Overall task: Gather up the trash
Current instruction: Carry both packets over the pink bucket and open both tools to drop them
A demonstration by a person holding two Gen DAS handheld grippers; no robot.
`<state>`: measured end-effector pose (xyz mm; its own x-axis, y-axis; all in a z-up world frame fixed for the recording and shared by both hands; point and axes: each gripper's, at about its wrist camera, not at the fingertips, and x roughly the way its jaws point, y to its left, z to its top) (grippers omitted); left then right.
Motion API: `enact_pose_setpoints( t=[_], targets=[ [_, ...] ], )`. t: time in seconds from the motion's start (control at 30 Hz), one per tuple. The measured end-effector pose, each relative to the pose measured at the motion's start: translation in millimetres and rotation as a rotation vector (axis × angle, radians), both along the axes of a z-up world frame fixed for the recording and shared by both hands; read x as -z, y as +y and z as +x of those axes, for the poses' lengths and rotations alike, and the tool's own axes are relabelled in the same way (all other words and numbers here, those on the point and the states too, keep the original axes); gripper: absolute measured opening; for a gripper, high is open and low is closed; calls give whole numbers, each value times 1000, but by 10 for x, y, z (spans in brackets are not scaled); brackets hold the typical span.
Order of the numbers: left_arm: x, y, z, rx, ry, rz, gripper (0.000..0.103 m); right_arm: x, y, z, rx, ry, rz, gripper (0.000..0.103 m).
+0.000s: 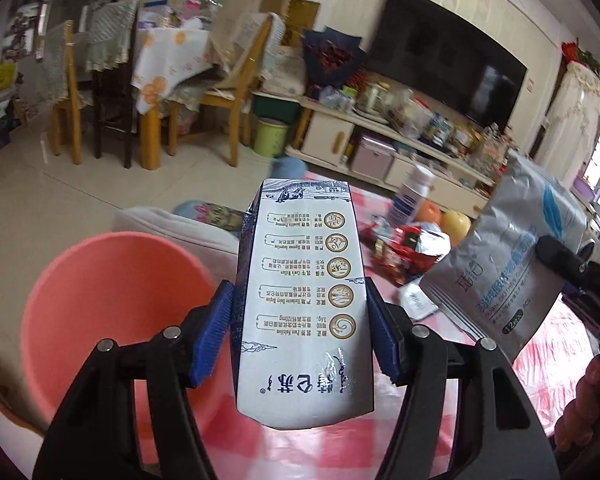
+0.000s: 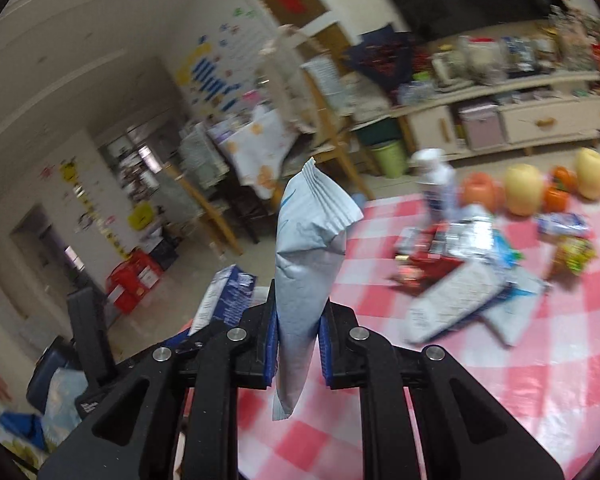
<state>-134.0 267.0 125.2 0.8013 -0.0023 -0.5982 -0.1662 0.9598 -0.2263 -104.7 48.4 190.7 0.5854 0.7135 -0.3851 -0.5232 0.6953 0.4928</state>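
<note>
Pink bucket [image 1: 112, 320] beside wrapper-strewn table [image 2: 540, 380]

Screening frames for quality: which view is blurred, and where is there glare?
Left wrist view: milk carton sharp, mild blur on the silver pouch, window glare at the right edge. Right wrist view: motion blur across the wrapper pile and fruit; pouch stays fairly sharp.

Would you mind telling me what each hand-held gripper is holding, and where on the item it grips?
Left hand-held gripper: milk carton, clamped across its side walls. Right hand-held gripper: grey pouch, pinched across its lower part.
</note>
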Motion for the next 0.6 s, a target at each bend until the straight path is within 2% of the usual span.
enact_pose_setpoints(
  t=[0.2, 0.33, 0.43, 0.5, 0.53, 0.57, 0.6],
  targets=[
    [-3, 601, -280, -133, -5, 34, 64, -146, 1105, -95, -185, -35, -47, 18],
    [133, 938, -340, -190, 23, 15, 64, -18, 1723, -62, -253, -14, -96, 18],
    [259, 1103, -348, -219, 45, 33, 64, 134, 2044, -31, -265, 13, -139, 21],
    [360, 1193, -340, -248, 63, 49, 70, 297, 2214, 1, -262, 43, -176, 24],
    [390, 1232, -351, -262, 69, 56, 80, 352, 2230, 13, -257, 49, -188, 27],
    [416, 1264, -363, -282, 70, 69, 85, 408, 2232, -5, -251, 50, -196, 32],
    [429, 1285, -372, -290, 64, 80, 85, 440, 2211, -10, -242, 45, -200, 36]
  ],
)
